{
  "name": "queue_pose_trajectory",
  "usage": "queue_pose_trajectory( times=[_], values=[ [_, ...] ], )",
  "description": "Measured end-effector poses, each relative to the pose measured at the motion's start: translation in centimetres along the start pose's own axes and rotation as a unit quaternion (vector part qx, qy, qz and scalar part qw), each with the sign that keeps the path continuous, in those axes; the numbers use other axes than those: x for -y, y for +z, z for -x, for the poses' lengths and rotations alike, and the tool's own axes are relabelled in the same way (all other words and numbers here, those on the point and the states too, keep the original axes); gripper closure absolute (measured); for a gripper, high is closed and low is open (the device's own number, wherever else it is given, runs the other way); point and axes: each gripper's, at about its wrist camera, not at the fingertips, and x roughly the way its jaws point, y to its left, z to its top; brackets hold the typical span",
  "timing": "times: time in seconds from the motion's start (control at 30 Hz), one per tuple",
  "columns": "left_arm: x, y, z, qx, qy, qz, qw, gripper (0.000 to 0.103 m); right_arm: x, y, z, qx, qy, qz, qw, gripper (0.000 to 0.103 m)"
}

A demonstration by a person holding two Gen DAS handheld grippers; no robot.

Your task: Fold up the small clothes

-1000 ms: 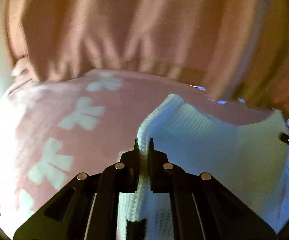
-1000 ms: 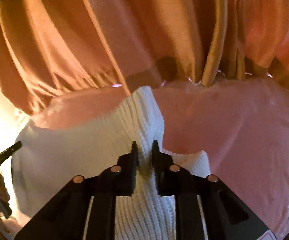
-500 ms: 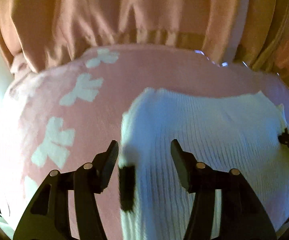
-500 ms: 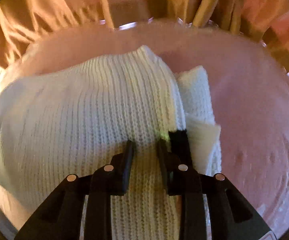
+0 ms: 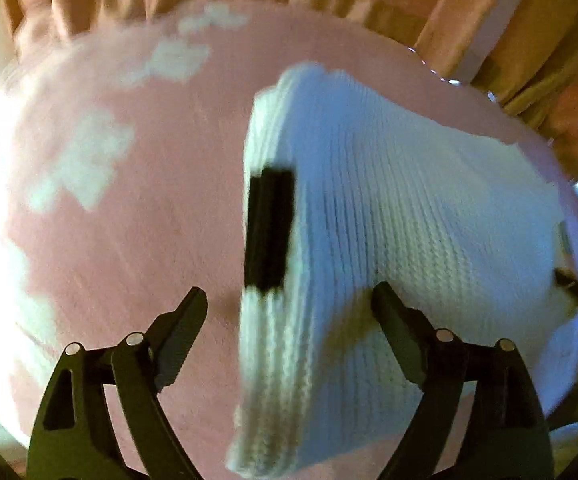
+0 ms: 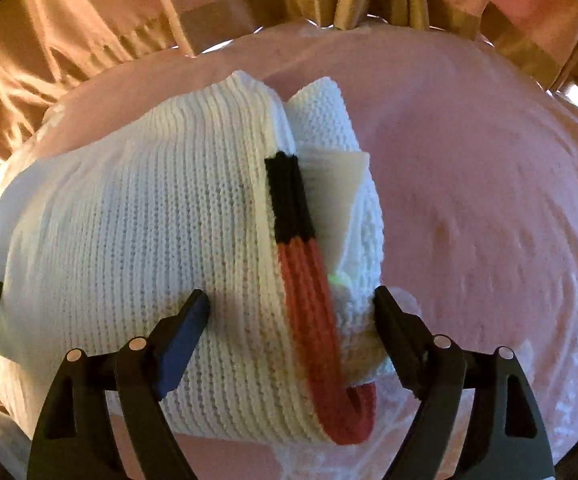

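On the pink blanket (image 6: 469, 152), both the left gripper (image 5: 289, 300) and right gripper (image 6: 291, 300), jaws just opened, straddle the unheld white knit (image 6: 149, 208).

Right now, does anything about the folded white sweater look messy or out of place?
Slightly. On the white knit sweater, a cream tag-like flap and an inner layer poke out past the black-and-red edge band, so the fold is uneven there. Both the left gripper and right gripper have just opened.

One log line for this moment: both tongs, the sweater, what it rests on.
left tongs: open, just released | right tongs: open, just released | white knit sweater: folded, lying on pink blanket | stage: fold laid down
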Motion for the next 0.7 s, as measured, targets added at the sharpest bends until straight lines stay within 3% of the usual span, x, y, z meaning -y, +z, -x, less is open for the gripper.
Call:
queue_pose_trajectory(
  times=[0.17,0.3,0.33,0.37,0.4,0.43,0.47,0.6,0.67,0.7],
  values=[
    [-0.7,-0.2,0.1,-0.016,-0.032,0.030,0.9989,0.021,2.0,0.0,0.7,0.002,0.005,-0.056,0.998,0.023],
    [-0.9,-0.8,-0.1,-0.031,-0.070,0.046,0.9960,0.016,2.9,-1.1,-0.9,-0.039,0.055,-0.094,0.993,0.020],
    [-0.3,-0.8,-0.5,-0.032,-0.062,0.026,0.9972,0.015,2.7,-1.2,-0.8,-0.025,0.054,-0.092,0.994,0.025],
    [0.3,-0.8,-0.6,-0.030,-0.049,0.007,0.9983,0.015,2.4,-1.2,-0.7,-0.025,0.055,-0.088,0.994,0.043],
    [0.9,-0.6,-0.7,-0.030,-0.038,-0.012,0.9988,0.026,2.4,-1.1,-0.5,-0.024,0.094,-0.096,0.991,0.077],
    [1.4,-0.4,-0.4,-0.030,-0.045,-0.022,0.9983,0.042,2.5,-1.1,-0.1,-0.030,0.126,-0.114,0.985,0.078],
    [1.6,-0.1,0.0,-0.037,-0.062,-0.030,0.9969,0.072,2.1,-0.9,1.0,-0.018,0.126,-0.105,0.986,0.080],
    [1.4,0.5,5.0,-0.028,-0.089,-0.042,0.9947,0.081,0.4,-2.5,8.6,0.035,0.153,-0.055,0.986,0.081],
    [0.9,-0.1,6.5,-0.023,-0.094,-0.047,0.9943,0.080,-0.3,-4.1,10.0,0.042,0.095,-0.017,0.994,0.075],
    [0.8,-0.8,6.3,-0.027,-0.085,-0.047,0.9949,0.075,-0.6,-5.1,8.8,0.022,0.045,0.006,0.999,0.066]
  ],
)
